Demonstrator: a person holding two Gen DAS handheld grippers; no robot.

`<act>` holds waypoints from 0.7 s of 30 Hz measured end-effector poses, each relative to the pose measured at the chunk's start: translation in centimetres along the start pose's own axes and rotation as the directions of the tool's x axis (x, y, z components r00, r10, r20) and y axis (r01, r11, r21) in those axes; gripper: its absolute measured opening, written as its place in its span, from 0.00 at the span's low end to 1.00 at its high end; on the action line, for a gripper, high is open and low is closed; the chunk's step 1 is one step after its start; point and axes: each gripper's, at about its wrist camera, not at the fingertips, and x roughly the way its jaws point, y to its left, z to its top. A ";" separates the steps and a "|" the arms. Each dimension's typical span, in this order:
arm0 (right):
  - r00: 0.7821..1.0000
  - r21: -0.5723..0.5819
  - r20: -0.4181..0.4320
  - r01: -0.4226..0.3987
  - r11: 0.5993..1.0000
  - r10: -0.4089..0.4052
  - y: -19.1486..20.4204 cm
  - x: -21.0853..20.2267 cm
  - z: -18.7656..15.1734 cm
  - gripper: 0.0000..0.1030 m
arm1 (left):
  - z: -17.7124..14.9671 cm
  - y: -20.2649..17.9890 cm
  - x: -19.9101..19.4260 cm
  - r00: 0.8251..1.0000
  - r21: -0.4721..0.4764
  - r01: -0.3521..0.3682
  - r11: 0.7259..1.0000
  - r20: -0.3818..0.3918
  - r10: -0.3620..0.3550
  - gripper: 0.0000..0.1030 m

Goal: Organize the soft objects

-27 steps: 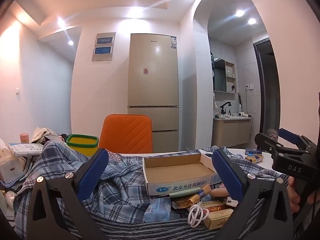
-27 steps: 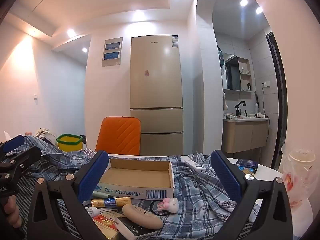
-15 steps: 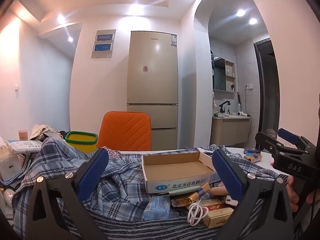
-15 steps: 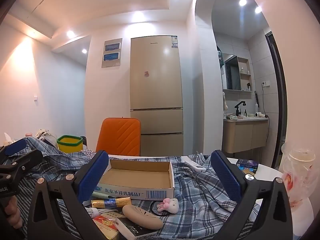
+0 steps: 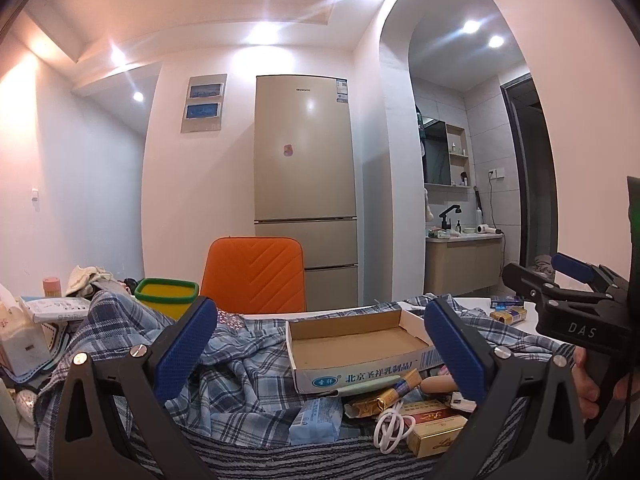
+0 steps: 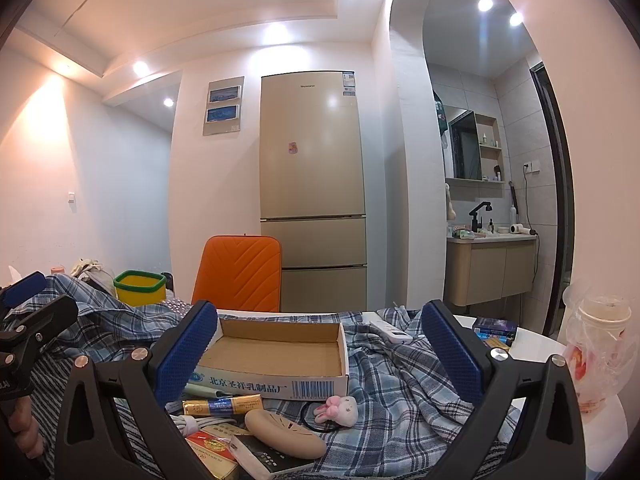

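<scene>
A blue plaid shirt [image 5: 248,368] lies crumpled across the table, over a grey striped cloth [image 5: 280,452]. On the shirt [image 6: 400,380] sits an empty open cardboard box [image 6: 276,352]. In front of the box lie a small pink bunny plush [image 6: 338,408] and a tan soft oval pad [image 6: 284,432]. A blue tissue packet [image 5: 316,420] rests near the box [image 5: 360,376]. My left gripper [image 5: 320,312] is held level and open, with nothing between its pads. My right gripper [image 6: 320,312] is also open and empty. It shows at the right [image 5: 568,304] of the left wrist view, in a hand [image 5: 588,392].
Gold and red cartons [image 5: 436,436] and a white cable [image 5: 390,428] lie by the box. An orange chair [image 5: 252,276] and a yellow bin with a green rim [image 5: 166,294] stand behind the table. A bagged cup [image 6: 600,344] stands at the right, a white remote [image 6: 390,330] behind the shirt.
The left wrist view has shifted slightly up and back down. Nothing on the table has moved and both grippers stay open.
</scene>
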 end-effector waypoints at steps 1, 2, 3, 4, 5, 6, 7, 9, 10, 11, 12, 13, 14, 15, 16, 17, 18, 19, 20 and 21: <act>1.000 0.001 0.002 0.000 1.000 0.000 0.0 0.0 -0.1 1.00 | -0.1 0.0 0.0 1.000 0.002 -0.001 1.000 -0.001 0.001 1.00; 1.000 0.001 0.002 0.000 1.000 0.000 0.0 0.0 -0.1 1.00 | -0.1 -0.1 0.1 1.000 0.004 -0.001 1.000 -0.003 0.001 1.00; 1.000 0.001 0.002 0.000 1.000 0.000 0.0 0.0 -0.1 1.00 | -0.1 -0.1 0.2 1.000 0.005 -0.001 1.000 -0.005 0.001 1.00; 1.000 0.001 0.002 0.000 1.000 0.000 0.0 0.0 -0.1 1.00 | -0.1 -0.2 0.3 1.000 0.005 -0.001 1.000 -0.005 0.001 1.00; 1.000 0.001 0.002 0.000 1.000 0.000 0.0 0.0 -0.1 1.00 | -0.1 -0.2 0.3 1.000 0.004 -0.001 1.000 -0.003 0.001 1.00; 1.000 0.001 0.001 0.000 1.000 0.000 0.0 0.0 0.0 1.00 | 0.0 -0.2 0.3 1.000 0.004 -0.001 1.000 -0.001 0.001 1.00; 1.000 0.001 0.002 0.000 1.000 0.000 0.0 0.0 -0.1 1.00 | -0.1 -0.2 0.2 1.000 0.004 -0.001 1.000 0.002 0.001 1.00; 1.000 0.001 0.004 0.000 1.000 0.000 0.0 -0.1 -0.1 1.00 | -0.2 -0.2 0.2 1.000 0.005 0.002 1.000 0.006 -0.002 1.00; 1.000 0.002 0.003 0.000 1.000 0.000 0.0 0.0 -0.1 1.00 | -0.2 -0.3 0.2 1.000 0.006 0.002 1.000 0.007 -0.002 1.00; 1.000 0.002 0.002 0.000 1.000 0.000 0.0 0.0 -0.1 1.00 | -0.2 -0.3 0.2 1.000 0.006 0.002 1.000 0.006 -0.002 1.00; 1.000 0.002 0.001 0.000 1.000 0.000 0.0 0.0 -0.1 1.00 | -0.2 -0.3 0.2 1.000 0.006 0.003 1.000 0.004 -0.003 1.00; 1.000 0.002 0.003 0.000 1.000 0.000 0.0 0.0 -0.1 1.00 | -0.3 -0.3 0.3 1.000 0.006 0.007 1.000 0.001 -0.007 1.00; 1.000 0.002 0.003 0.000 1.000 0.000 0.0 0.0 -0.1 1.00 | -0.3 -0.3 0.3 1.000 0.007 0.009 1.000 -0.002 -0.009 1.00; 1.000 0.002 0.004 0.000 1.000 0.000 0.0 -0.1 -0.1 1.00 | -0.3 -0.3 0.3 1.000 0.008 0.010 1.000 -0.004 -0.010 1.00; 1.000 0.002 0.005 0.000 1.000 0.000 0.1 0.0 0.0 1.00 | -0.3 -0.3 0.3 1.000 0.007 0.010 1.000 -0.003 -0.009 1.00; 1.000 0.002 0.005 0.000 1.000 0.000 0.0 0.0 0.0 1.00 | -0.3 -0.3 0.3 1.000 0.007 0.009 1.000 -0.002 -0.009 1.00; 1.000 0.002 0.005 0.000 1.000 0.000 0.1 0.0 0.1 1.00 | -0.3 -0.3 0.3 1.000 0.007 0.009 1.000 -0.001 -0.009 1.00; 1.000 0.002 0.005 0.000 1.000 0.000 0.0 0.0 0.0 1.00 | -0.3 -0.4 0.4 1.000 0.007 0.009 1.000 0.000 -0.009 1.00; 1.000 0.002 0.005 0.000 1.000 0.000 0.0 0.0 0.0 1.00 | -0.3 -0.3 0.3 1.000 0.007 0.009 1.000 -0.001 -0.009 1.00; 1.000 0.002 0.004 0.000 1.000 0.000 0.0 0.0 0.0 1.00 | -0.3 -0.3 0.3 1.000 0.007 0.009 1.000 -0.001 -0.009 1.00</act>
